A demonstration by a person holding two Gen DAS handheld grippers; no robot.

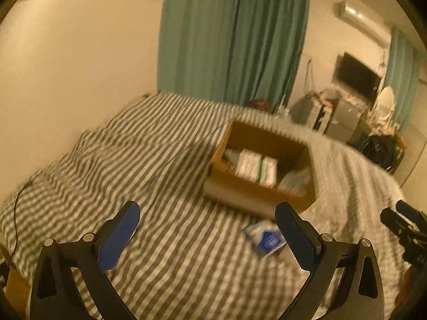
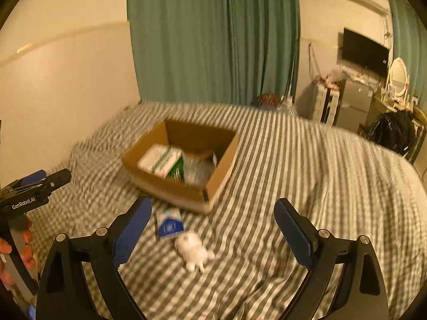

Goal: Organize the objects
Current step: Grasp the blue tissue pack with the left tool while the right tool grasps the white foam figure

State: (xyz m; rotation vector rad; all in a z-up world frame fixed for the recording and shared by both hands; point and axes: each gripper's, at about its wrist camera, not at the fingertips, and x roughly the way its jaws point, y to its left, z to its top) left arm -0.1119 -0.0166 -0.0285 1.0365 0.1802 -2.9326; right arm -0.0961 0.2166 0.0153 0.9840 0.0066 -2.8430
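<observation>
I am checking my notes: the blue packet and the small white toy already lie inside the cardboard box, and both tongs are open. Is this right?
Not quite. The blue packet and white toy lie on the striped bed, in front of the box, not inside, as the right wrist view shows. Both tongs are open.

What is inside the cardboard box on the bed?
The cardboard box holds a white packet with green stripes and clear plastic bags. Anything beneath them is covered.
</observation>
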